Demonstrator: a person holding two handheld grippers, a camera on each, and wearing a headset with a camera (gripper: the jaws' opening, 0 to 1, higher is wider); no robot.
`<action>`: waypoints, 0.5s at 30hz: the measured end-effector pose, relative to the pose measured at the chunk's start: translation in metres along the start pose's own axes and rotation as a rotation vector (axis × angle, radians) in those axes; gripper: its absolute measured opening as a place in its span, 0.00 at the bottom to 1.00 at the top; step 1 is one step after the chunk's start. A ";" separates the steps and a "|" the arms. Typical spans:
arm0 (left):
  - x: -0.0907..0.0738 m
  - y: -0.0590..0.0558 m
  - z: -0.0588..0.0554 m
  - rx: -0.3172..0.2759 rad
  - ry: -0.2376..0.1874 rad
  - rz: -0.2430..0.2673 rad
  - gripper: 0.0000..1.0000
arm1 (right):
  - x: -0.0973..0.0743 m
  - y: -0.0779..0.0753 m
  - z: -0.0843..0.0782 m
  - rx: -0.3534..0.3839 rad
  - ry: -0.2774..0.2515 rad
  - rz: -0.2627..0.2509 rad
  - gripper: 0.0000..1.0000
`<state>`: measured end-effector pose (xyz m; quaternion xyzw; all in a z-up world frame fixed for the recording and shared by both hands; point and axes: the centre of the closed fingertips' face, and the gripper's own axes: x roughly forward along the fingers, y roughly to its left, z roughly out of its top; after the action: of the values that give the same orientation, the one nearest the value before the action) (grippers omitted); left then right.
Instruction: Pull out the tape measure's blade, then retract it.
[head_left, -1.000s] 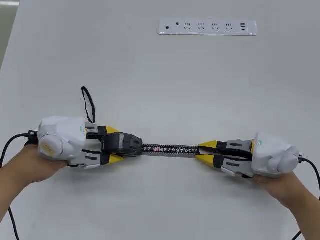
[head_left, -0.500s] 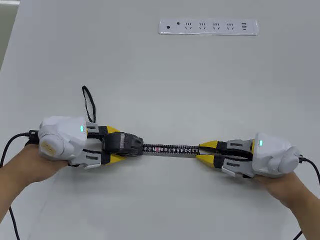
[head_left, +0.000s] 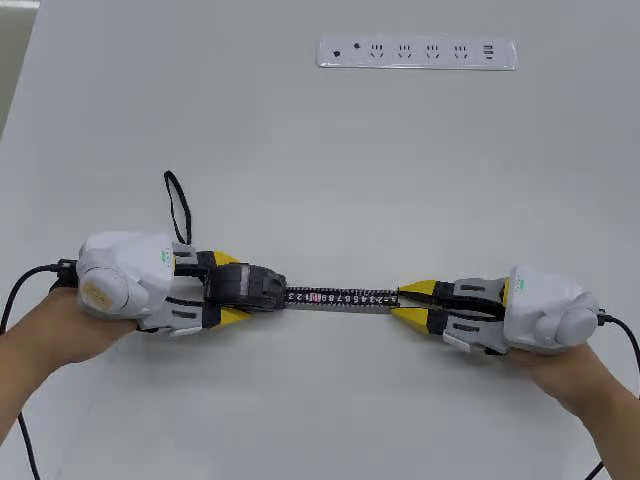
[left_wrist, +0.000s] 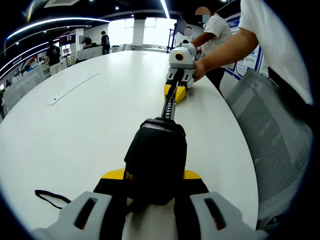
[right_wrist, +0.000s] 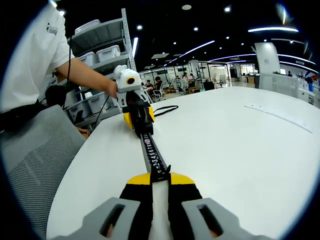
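Note:
The black tape measure case (head_left: 246, 286) (left_wrist: 156, 162) lies on the white table, held between the yellow-tipped jaws of my left gripper (head_left: 226, 290) (left_wrist: 154, 175), which is shut on it. Its black wrist strap (head_left: 178, 208) trails back over the table. A short length of dark numbered blade (head_left: 342, 298) (right_wrist: 151, 152) (left_wrist: 170, 100) runs rightward from the case to my right gripper (head_left: 404, 303) (right_wrist: 159, 177), which is shut on the blade's end. In the right gripper view the case (right_wrist: 140, 116) and left gripper appear far along the blade.
A white power strip (head_left: 417, 53) (left_wrist: 73, 88) lies at the far side of the table. A grey mesh chair (left_wrist: 272, 145) (right_wrist: 32, 165) stands at the table edge. Cables (head_left: 22, 290) trail from both grippers. People stand in the background of the room.
The visible blade span between the grippers has shortened very slightly; otherwise both grippers hold their places.

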<state>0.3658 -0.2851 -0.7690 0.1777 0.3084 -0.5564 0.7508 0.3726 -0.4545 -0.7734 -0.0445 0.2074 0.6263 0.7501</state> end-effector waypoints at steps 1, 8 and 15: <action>0.000 0.000 0.000 -0.001 0.000 0.000 0.32 | 0.000 0.000 0.000 0.001 0.000 0.000 0.07; 0.000 0.000 -0.001 -0.001 0.000 0.001 0.32 | 0.000 -0.001 0.000 0.000 0.001 -0.004 0.08; 0.000 0.000 -0.001 -0.004 -0.002 0.003 0.32 | 0.001 -0.002 0.001 -0.010 0.005 -0.011 0.08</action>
<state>0.3659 -0.2845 -0.7698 0.1762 0.3085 -0.5550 0.7522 0.3746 -0.4536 -0.7731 -0.0509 0.2060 0.6229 0.7529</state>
